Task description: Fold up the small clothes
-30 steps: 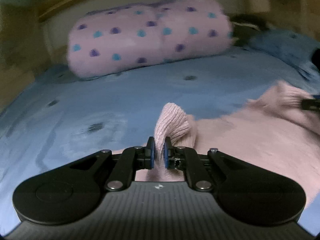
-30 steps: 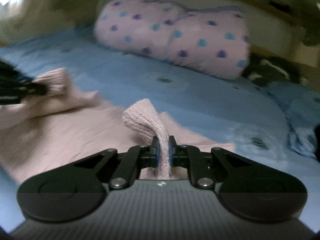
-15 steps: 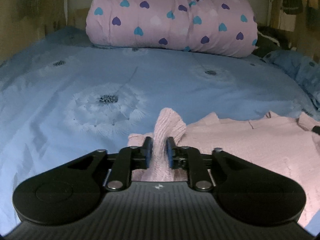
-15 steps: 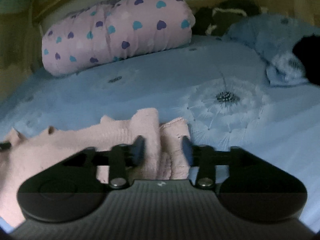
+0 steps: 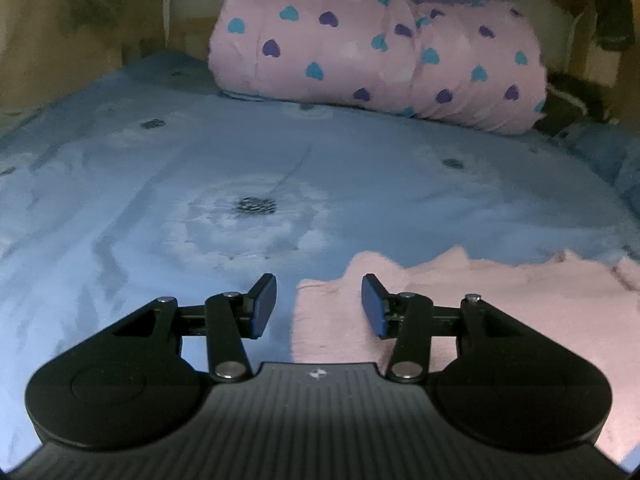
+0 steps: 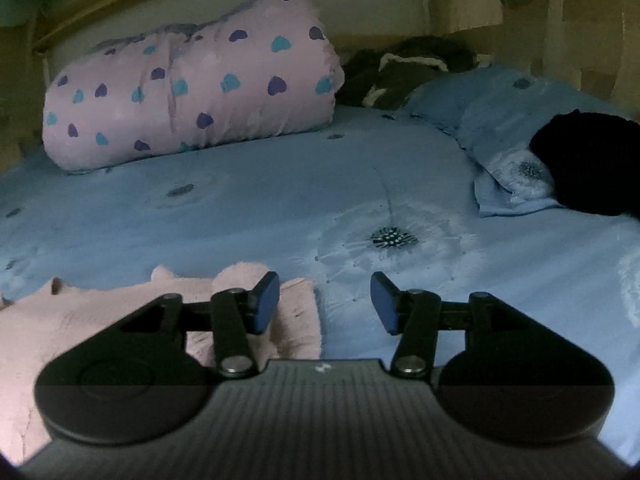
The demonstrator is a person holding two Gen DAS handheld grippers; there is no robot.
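Our left tool [image 5: 319, 306] has just been opening and now gapes over the left corner of the pink knit garment [image 5: 500, 300]; our right tool [image 6: 325, 303] gapes beside its right corner. The garment lies flat on the bed [image 6: 280, 200], long axis running between both tools.

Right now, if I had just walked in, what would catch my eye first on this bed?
Probably the big pink rolled quilt dotted with hearts, lying across the far end of the blue bedsheet with its dandelion print. Nearer, a pale pink knitted garment lies flat on the sheet. The left gripper and right gripper hover over its two ends, jaws open and just released, nothing between them.
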